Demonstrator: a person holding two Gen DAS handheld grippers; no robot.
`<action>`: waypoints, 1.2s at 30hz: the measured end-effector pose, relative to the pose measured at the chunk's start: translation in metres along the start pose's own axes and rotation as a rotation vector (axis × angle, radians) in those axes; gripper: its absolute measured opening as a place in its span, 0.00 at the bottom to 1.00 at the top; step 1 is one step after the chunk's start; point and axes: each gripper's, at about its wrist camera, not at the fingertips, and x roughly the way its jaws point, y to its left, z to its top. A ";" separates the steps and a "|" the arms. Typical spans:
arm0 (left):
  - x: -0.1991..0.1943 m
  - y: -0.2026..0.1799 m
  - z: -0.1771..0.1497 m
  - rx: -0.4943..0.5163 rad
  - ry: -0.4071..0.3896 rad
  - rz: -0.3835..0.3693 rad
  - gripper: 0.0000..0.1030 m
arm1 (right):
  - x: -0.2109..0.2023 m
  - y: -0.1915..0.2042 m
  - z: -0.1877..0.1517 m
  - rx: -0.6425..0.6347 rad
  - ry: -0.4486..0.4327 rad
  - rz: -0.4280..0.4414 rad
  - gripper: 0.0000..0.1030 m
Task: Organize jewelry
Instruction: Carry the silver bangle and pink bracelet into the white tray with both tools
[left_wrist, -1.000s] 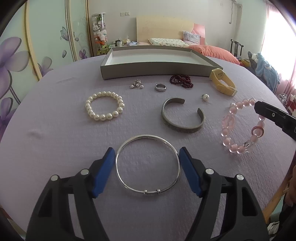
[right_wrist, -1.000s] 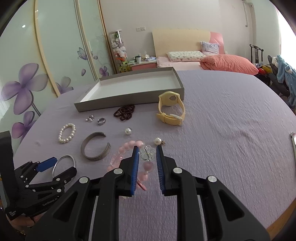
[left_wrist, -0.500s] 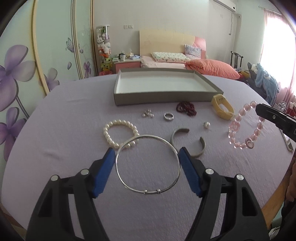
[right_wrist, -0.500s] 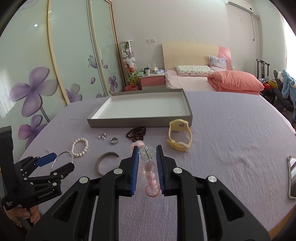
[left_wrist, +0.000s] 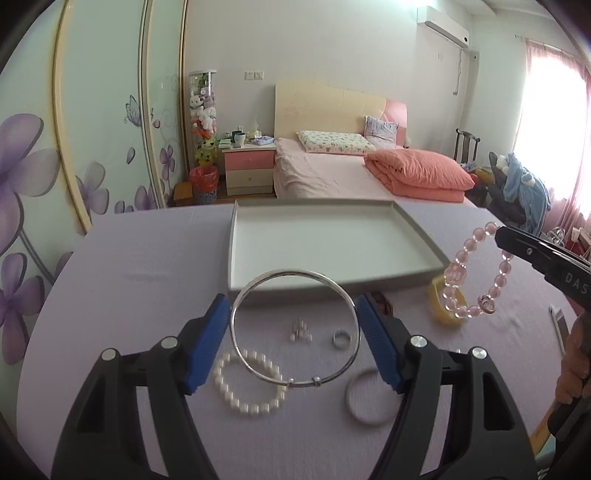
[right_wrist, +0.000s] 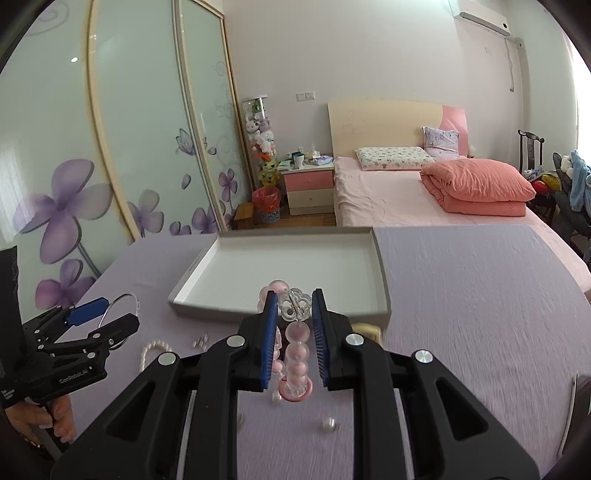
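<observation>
Left gripper (left_wrist: 295, 325), jaws wide, clamps a thin silver bangle (left_wrist: 295, 330) and right gripper (right_wrist: 294, 334), jaws narrow, a pink bead bracelet (right_wrist: 295, 354), both aloft before the grey rectangular tray (right_wrist: 382, 291).

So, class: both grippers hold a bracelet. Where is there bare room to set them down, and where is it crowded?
The grey tray is bare inside, wall to wall. Purple cloth right of the tray is also free. Crowded: the strip just before the tray's near wall, with the pearl bracelet, ring, small studs and yellow band.
</observation>
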 end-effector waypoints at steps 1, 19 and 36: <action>0.007 0.001 0.007 -0.005 0.003 -0.007 0.69 | 0.007 -0.002 0.007 0.002 0.003 -0.003 0.19; 0.173 0.022 0.097 -0.035 0.121 -0.001 0.69 | 0.213 -0.036 0.064 0.113 0.298 -0.077 0.19; 0.231 0.008 0.096 -0.030 0.200 0.028 0.70 | 0.201 -0.069 0.053 0.128 0.288 -0.079 0.47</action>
